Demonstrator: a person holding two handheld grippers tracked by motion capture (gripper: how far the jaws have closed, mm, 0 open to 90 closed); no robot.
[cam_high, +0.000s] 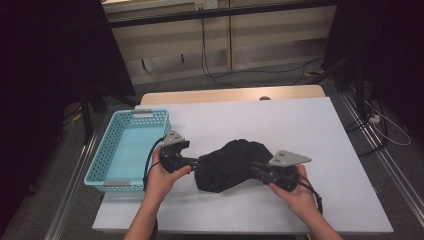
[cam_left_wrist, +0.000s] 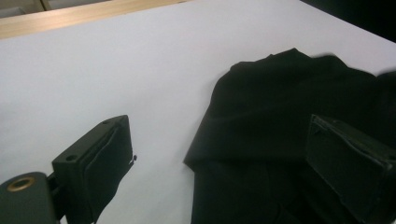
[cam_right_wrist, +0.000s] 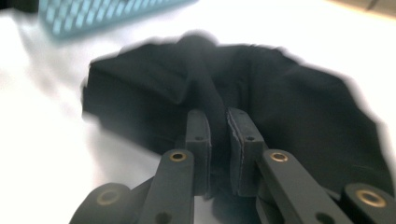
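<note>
A soft, crumpled black cloth (cam_high: 230, 164) lies mid-worktop (cam_high: 300, 125), a smooth white surface. The right hand-held gripper (cam_right_wrist: 218, 135) pinches a fold of it; the left hand-held gripper (cam_left_wrist: 219, 158) gapes wide at its edge. A turquoise perforated plastic basket (cam_high: 111, 150) sits left.

Both forearms come in low. The left gripper (cam_left_wrist: 219, 163) holds its jaws spread wide. The right gripper (cam_right_wrist: 218, 140) has its jaws drawn nearly together, pointing inward.
</note>
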